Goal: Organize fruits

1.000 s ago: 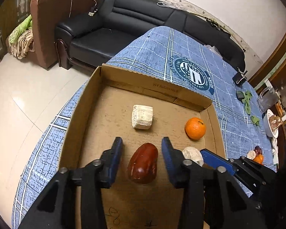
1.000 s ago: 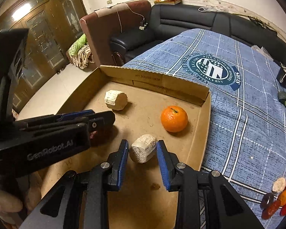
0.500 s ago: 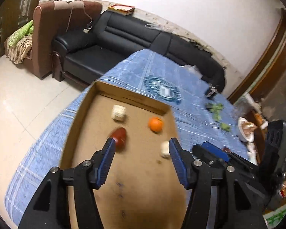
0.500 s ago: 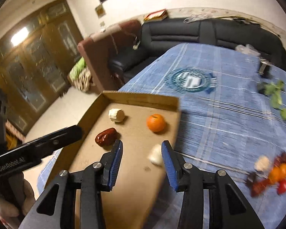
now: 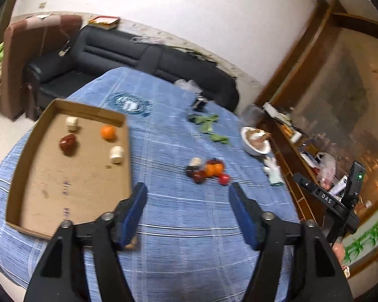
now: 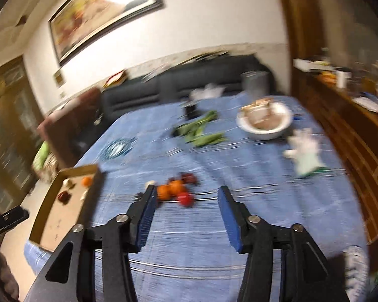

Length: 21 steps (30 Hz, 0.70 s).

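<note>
A shallow cardboard box point(image 5: 25, 151) lies on the blue cloth at the left. In it are an orange point(image 5: 108, 132), a dark red fruit point(image 5: 68, 142) and two pale chunks point(image 5: 117, 154). A small pile of fruits point(image 5: 207, 171) lies on the cloth to the right of the box; it also shows in the right wrist view point(image 6: 175, 192). My left gripper point(image 5: 189, 201) is open and empty, above the cloth near the box's right edge. My right gripper point(image 6: 186, 207) is open and empty, just short of the pile.
Green leaves point(image 5: 209, 128), a white bowl point(image 5: 255, 141) and a white glove point(image 5: 272, 168) lie on the far right of the cloth. A black sofa point(image 5: 128, 55) stands behind the table. A wooden cabinet point(image 5: 315, 130) runs along the right side.
Both grippers have let go of their pieces in the box, pulled back and up, and swung right toward the fruit pile. Both jaws now stand wider open.
</note>
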Available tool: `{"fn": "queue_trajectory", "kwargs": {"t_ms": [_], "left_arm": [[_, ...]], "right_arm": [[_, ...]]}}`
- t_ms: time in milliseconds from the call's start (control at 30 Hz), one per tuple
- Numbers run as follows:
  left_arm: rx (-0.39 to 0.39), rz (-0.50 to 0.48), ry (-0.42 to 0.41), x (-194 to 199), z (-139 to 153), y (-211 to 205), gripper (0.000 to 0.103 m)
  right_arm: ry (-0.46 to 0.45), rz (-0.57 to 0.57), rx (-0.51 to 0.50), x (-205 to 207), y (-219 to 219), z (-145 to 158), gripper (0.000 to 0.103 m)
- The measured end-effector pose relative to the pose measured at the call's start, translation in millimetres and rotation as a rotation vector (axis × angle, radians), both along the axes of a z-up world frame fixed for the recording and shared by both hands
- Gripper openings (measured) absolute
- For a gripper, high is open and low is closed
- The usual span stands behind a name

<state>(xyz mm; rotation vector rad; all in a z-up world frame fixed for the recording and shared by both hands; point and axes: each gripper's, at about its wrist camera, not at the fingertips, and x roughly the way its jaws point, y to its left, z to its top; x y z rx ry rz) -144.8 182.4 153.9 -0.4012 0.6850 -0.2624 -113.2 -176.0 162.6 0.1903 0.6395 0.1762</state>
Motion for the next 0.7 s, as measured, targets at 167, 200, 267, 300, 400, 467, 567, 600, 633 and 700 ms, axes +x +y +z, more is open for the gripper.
{"fn": "queue_trajectory", "kwargs": {"t_ms": [167,200,267,300,400,467,567,600,633,700], "left_arm": [[0.075,-0.042,0.028,7,-9,-37,0.073],[0.08,-0.046,0.042,10,-13,-41,0.073],[0.09,-0.053,0.063,15,-20,-47,0.073],[0.097,-0.053,0.07,18,-24,-50,0.073],[0.116,-0.049,0.103,28,-38,-51,0.073],[0.119,-0.046,0.13,37,-50,-50,0.073],[0.114,-0.042,0.171,49,-65,-47,0.073],[0.114,-0.044,0.181,52,-68,-47,0.073],[0.117,-0.045,0.189,54,-71,-47,0.073],[0.125,-0.041,0.195,58,-75,-45,0.073]], "right_arm": [[0.024,-0.023,-0.026,0,-16,-12,0.062],[0.042,-0.015,-0.022,6,-15,-20,0.062],[0.091,0.01,-0.011,18,-8,-38,0.062],[0.122,0.025,-0.007,27,-2,-48,0.062],[0.196,0.057,0.006,62,18,-72,0.062],[0.226,0.065,0.006,88,32,-83,0.062],[0.238,0.074,-0.049,131,64,-91,0.062],[0.239,0.079,-0.084,148,77,-93,0.062],[0.243,0.083,-0.114,161,89,-96,0.062],[0.254,0.092,-0.197,189,112,-103,0.062]]}}
